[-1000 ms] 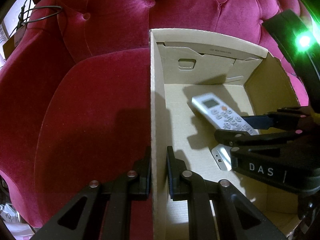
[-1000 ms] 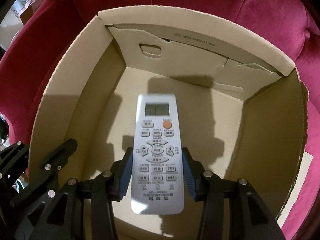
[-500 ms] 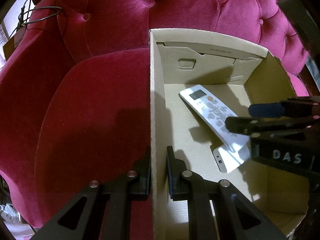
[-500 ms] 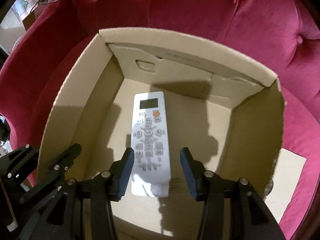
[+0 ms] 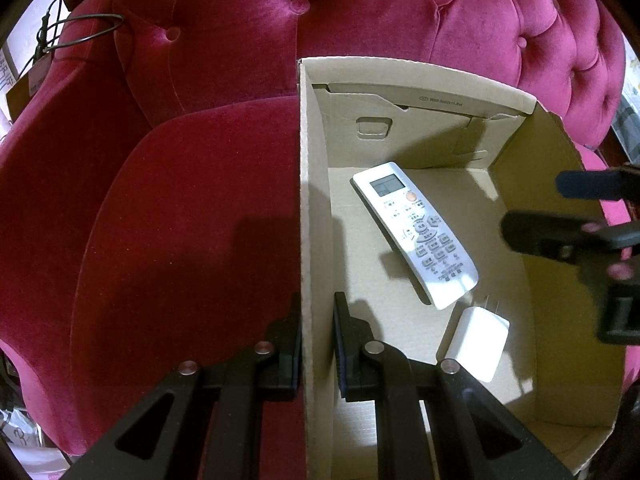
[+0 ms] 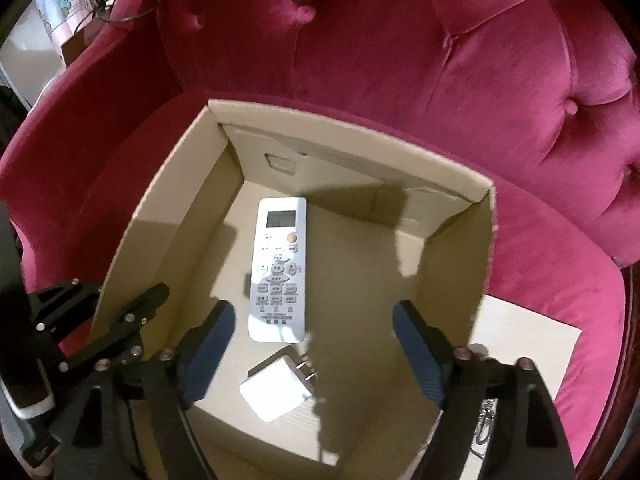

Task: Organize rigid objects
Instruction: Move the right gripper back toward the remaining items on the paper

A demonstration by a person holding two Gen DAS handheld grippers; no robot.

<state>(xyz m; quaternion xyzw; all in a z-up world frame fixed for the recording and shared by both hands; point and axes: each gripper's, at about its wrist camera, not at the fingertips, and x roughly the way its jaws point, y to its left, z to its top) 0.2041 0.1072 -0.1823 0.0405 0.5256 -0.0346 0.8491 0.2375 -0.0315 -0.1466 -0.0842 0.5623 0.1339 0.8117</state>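
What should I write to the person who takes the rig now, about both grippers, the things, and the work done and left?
Left gripper: shut on the box left wall, steadying it.
Right gripper: open, empty, above the box.
Remote: flat on the box floor, face up.
Charger: also on the floor, just near the remote's lower end.
Done: both are in the box.
Left: no other loose thing shows in these views; look around the chair before releasing.
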